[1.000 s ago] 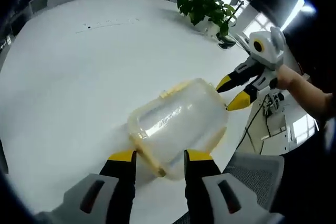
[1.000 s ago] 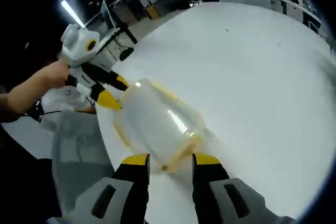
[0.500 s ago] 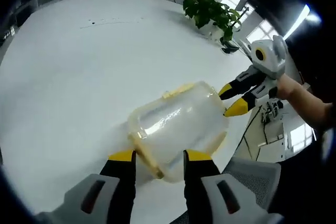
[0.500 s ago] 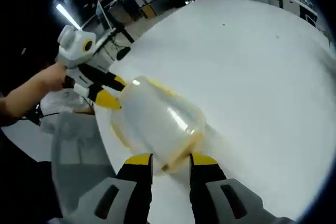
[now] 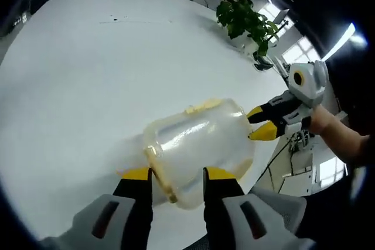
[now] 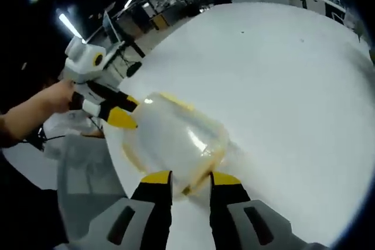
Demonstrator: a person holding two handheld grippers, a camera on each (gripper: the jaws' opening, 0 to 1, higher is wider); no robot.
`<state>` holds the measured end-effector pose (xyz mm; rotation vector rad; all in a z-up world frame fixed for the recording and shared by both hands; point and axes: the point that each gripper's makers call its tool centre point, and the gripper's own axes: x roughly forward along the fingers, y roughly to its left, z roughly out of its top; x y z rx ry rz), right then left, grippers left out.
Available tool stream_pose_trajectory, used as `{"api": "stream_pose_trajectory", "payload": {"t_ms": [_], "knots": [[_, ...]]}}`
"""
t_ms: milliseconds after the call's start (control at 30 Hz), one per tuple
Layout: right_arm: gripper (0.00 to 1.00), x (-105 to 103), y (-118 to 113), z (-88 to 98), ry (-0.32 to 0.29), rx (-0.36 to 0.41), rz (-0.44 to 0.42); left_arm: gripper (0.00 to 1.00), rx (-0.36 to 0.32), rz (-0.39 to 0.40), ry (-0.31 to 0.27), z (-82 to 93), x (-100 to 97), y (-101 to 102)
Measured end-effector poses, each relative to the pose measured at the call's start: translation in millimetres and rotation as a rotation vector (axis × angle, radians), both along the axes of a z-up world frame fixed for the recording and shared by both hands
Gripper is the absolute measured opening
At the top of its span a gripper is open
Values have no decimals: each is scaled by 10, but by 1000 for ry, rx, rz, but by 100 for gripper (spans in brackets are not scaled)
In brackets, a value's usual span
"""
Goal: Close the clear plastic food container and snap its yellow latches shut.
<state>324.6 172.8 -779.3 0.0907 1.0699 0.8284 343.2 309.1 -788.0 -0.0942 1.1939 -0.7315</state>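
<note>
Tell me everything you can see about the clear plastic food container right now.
The clear plastic food container is a rounded, cloudy see-through box with yellow trim along its rim and yellow latches. It lies at the near edge of the white table, close to a grey chair. The left tool straddles one yellow-edged end, and the right tool straddles the opposite end. Whether every latch is snapped shut cannot be told.

The container (image 5: 199,147) is set on the worktop (image 5: 76,86) near its edge, flanked end to end by the left claw (image 5: 174,175) and right claw (image 6: 183,178). A potted plant (image 5: 246,21) is placed at the far side.
</note>
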Motion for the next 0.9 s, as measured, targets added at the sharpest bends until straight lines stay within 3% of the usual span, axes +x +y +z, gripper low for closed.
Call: {"api": "stream_pose_trajectory", "payload": {"t_ms": [900], "knots": [[23, 32, 5, 35, 21, -39, 20, 32, 23, -2, -48, 102, 18, 10]]}}
